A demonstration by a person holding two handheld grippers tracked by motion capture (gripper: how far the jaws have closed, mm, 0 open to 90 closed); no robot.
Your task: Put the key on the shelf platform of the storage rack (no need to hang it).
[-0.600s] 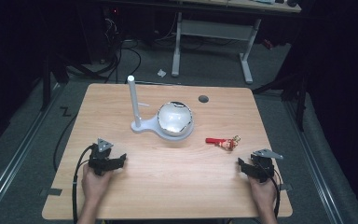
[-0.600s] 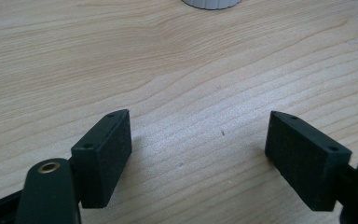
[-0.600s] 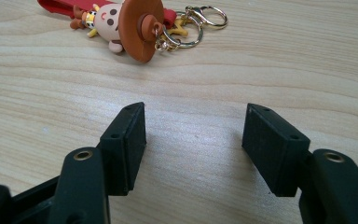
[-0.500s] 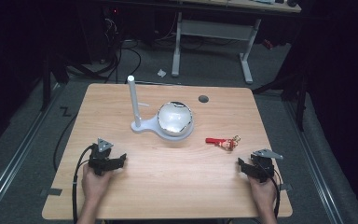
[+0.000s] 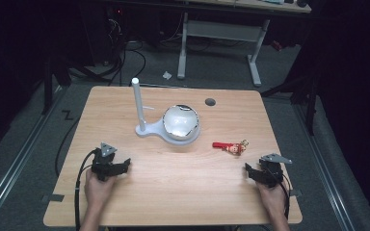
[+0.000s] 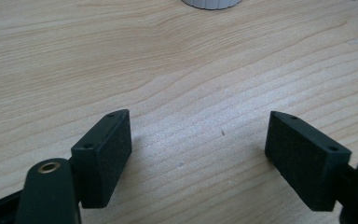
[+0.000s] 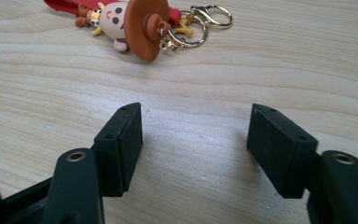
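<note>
Here, seen from the high view, a person's two hands rest low on a light wooden worktop (image 5: 173, 192), forearms entering from the 6 o'clock edge. The left hand (image 5: 98, 188) sits near 7 o'clock, holding the left gripper (image 5: 123, 166) with its fingers aimed toward 3 o'clock. The right hand (image 5: 271, 196) sits near 5 o'clock, holding the right gripper (image 5: 248, 172) with its fingers aimed toward 9 o'clock, roughly.

In the left gripper view, its fingers (image 6: 103, 158) stand wide apart over bare wood, gripping nothing. In the right gripper view, its fingers (image 7: 120, 147) are likewise spread wide and hold nothing.

The cartoon figure keychain (image 5: 230, 146), red with a brown hat and a gold clasp, lies flat on the worktop toward 3 o'clock from centre, near the right gripper but apart from it.

At the worktop's centre stands a white stand with an upright post (image 5: 137, 107) and a shiny round bowl (image 5: 180, 122).
</note>
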